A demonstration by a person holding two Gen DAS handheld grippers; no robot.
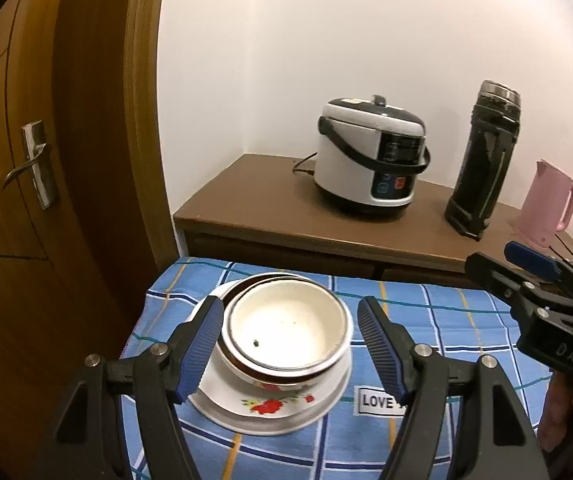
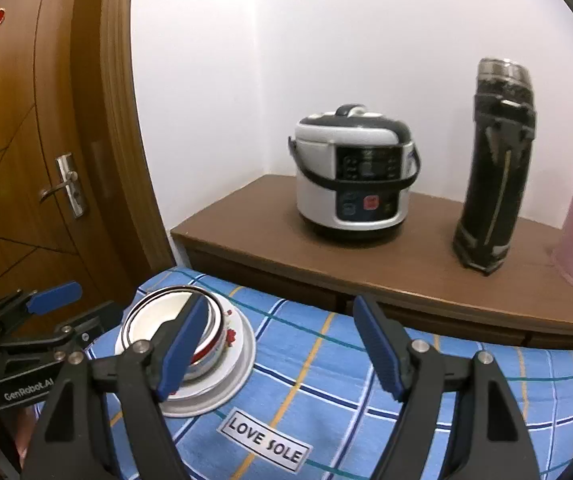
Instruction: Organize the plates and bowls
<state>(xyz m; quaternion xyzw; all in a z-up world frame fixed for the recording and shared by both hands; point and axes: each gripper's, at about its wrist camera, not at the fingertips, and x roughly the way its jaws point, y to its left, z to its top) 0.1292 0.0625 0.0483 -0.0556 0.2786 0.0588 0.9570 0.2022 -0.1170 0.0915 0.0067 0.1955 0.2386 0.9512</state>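
Nearest, the left gripper (image 1: 290,344) hangs with jaws apart around the stacked bowls (image 1: 286,330) on a floral plate (image 1: 274,404); the right gripper (image 2: 282,344), at three o'clock, gapes over blue checked cloth (image 2: 466,396). Beyond, at twelve o'clock, a rice cooker (image 1: 370,160).

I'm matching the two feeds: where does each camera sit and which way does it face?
Left wrist: on the left gripper, above the stacked bowls; its open jaws and the right gripper show.
Right wrist: on the right gripper, over the blue cloth; the left gripper shows.
Shared: bowls, rice cooker, black flask.
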